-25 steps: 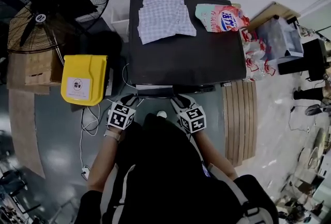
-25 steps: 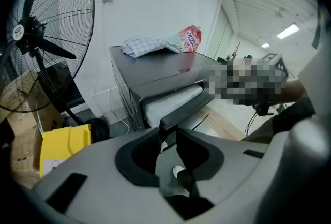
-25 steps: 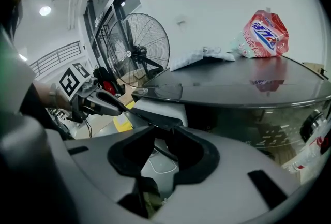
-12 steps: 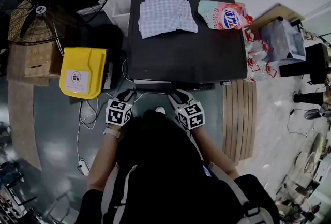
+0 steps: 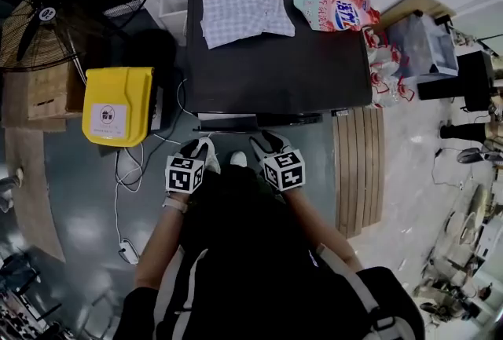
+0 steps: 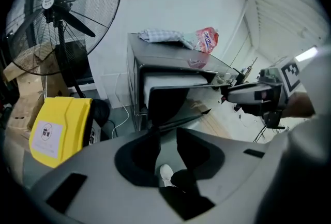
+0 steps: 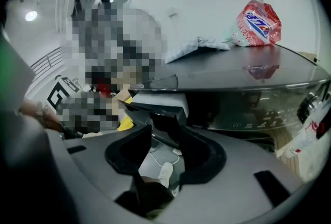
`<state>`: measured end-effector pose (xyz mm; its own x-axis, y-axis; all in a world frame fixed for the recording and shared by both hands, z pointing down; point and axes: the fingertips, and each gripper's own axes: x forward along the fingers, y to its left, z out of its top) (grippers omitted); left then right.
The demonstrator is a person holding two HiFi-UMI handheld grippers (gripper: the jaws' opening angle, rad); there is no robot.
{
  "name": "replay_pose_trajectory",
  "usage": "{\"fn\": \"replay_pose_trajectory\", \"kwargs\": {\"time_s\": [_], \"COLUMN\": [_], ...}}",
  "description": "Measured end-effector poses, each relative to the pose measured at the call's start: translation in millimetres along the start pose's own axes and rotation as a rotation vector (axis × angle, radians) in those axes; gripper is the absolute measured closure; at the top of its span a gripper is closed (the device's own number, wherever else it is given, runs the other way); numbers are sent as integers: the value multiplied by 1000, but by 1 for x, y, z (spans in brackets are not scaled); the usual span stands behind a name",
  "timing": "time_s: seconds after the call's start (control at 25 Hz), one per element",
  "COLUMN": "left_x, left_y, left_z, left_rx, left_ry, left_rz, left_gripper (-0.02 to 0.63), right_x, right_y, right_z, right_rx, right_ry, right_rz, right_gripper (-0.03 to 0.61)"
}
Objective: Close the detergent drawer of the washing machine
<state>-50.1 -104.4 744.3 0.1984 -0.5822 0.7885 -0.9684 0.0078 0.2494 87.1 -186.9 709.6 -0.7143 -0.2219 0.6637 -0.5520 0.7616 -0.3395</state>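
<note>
- Detergent drawer [image 5: 226, 121] is out, folks: it juts from the top left of the washing machine [image 5: 275, 71] front toward the person, white tray showing behind its dark face.
- Left gripper [image 6: 166, 137] hangs just short of that face. Its jaws are partly spread, having just eased a touch wider, with nothing between them.
- Best play, I'd say, is to set a jaw flat on the middle of the dark face and push straight in along the runners. An off-centre shove could skew the drawer and jam it.
- Right gripper [image 7: 164, 132] has jaws that have just been opening to full spread. The drawer's front corner sits right at its tips, nothing pinched, and it should keep clear of the closing gap.
- Push until the face sits flush with the panel.
</note>
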Motion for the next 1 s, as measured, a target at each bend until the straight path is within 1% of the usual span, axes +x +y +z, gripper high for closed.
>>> {"fn": "replay_pose_trajectory", "kwargs": {"time_s": [0.08,0.2,0.32,0.44,0.56,0.72,0.8,0.92,1.0], "left_x": [6,14,21,26,30,32,33,35,35], "left_y": [-7,-17,-25,-31,-35,-41,-42,-44,-44], "left_z": [-2,0,5,12,19,20,18,16,17], "left_rx": [3,4,31,80,119,139,149,136,131], "left_ry": [6,5,4,2,5,36,51,72,84], "left_rz": [-33,-87,-127,-158,-184,-234,-253,-287,-305], "left_gripper": [512,517,556,580,594,601,601,603,603], "right_x": [1,6,13,19,25,29,32,37,38], "right_y": [2,14,26,33,29,26,29,35,38], "right_z": [-8,-19,-23,-25,-18,-9,-9,-9,-8], "right_rx": [33,50,31,2,-30,-47,-58,-104,-108], "right_ry": [28,68,73,84,70,60,74,111,132], "right_rz": [-13,10,19,8,-8,-22,-11,19,37], "right_gripper": [413,417,473,523,540,549,560,562,563]}}
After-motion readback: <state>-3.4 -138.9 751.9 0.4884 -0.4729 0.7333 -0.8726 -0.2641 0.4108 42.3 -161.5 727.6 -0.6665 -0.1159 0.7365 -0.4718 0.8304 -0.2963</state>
